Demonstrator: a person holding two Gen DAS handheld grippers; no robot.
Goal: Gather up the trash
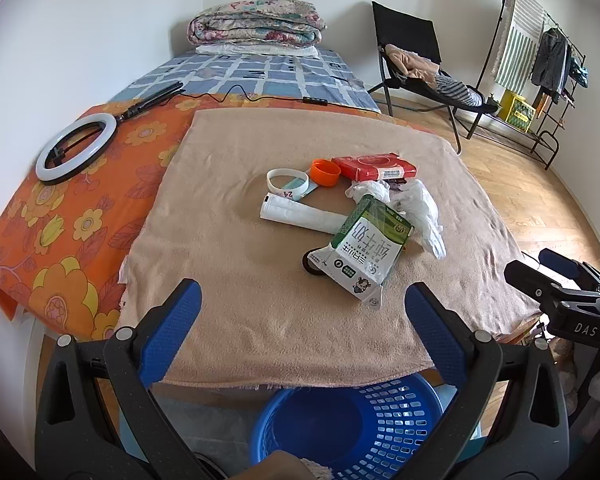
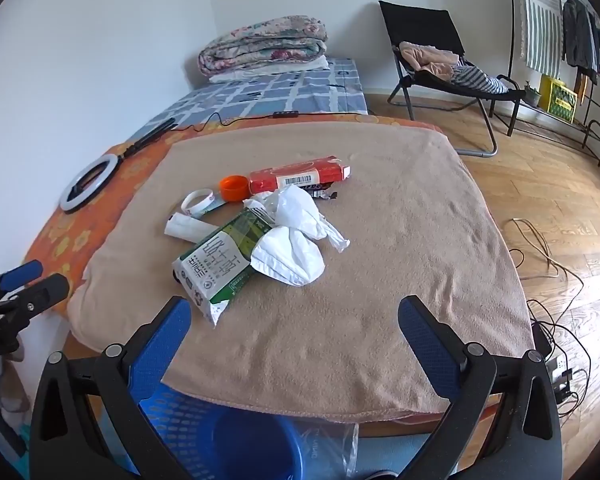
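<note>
A heap of trash lies mid-way on a tan towel (image 1: 260, 312) (image 2: 380, 312): a green-and-white milk pouch (image 1: 360, 252) (image 2: 220, 260), crumpled white plastic (image 1: 420, 212) (image 2: 296, 232), a white paper roll (image 1: 300, 214) (image 2: 188, 228), an orange cap (image 1: 325, 173) (image 2: 234, 188), a white tape ring (image 1: 288, 182) (image 2: 198, 202) and a red wipes pack (image 1: 374, 166) (image 2: 296, 176). A blue perforated basket (image 1: 380, 420) (image 2: 188, 412) stands below the towel's near edge. My left gripper (image 1: 302, 300) and right gripper (image 2: 294, 316) hover over the near edge, open and empty, short of the heap.
The towel covers an orange flowered sheet (image 1: 80, 220). A ring light (image 1: 70, 148) (image 2: 86, 186) lies at the left. Folded quilts (image 1: 256, 26) sit at the bed's far end. A black chair (image 1: 420, 60), a clothes rack (image 1: 540, 60) and floor cables (image 2: 552, 280) are to the right.
</note>
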